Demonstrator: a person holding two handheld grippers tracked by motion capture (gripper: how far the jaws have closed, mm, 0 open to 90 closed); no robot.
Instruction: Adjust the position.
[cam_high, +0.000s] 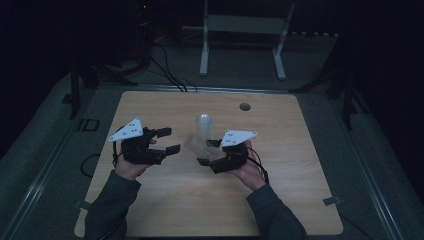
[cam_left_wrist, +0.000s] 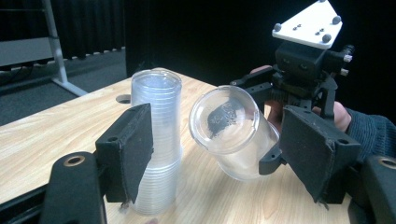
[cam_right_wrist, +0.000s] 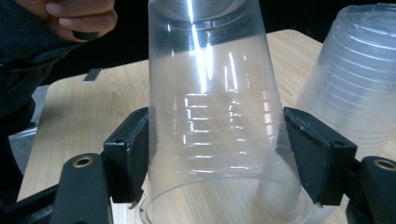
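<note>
An upside-down stack of clear plastic cups (cam_high: 203, 126) (cam_left_wrist: 156, 135) (cam_right_wrist: 359, 79) stands near the table's middle. My right gripper (cam_high: 207, 152) (cam_right_wrist: 215, 154) is shut on a single clear cup (cam_high: 196, 145) (cam_right_wrist: 210, 107) (cam_left_wrist: 231, 130), with both pads pressed on its ribbed sides. That cup is tilted, its base toward the left gripper, just right of the stack in the left gripper view. My left gripper (cam_high: 169, 140) (cam_left_wrist: 224, 158) stands open left of the stack, its jaws wide with nothing held. The right gripper's body and white plate (cam_left_wrist: 306, 51) show behind the cup.
The wooden table (cam_high: 150, 200) has a round cable hole (cam_high: 245, 106) at the back. A white metal frame (cam_high: 242, 30) and cables (cam_high: 167, 72) sit on the floor beyond the far edge. A person's hand (cam_right_wrist: 70, 18) holds the left gripper.
</note>
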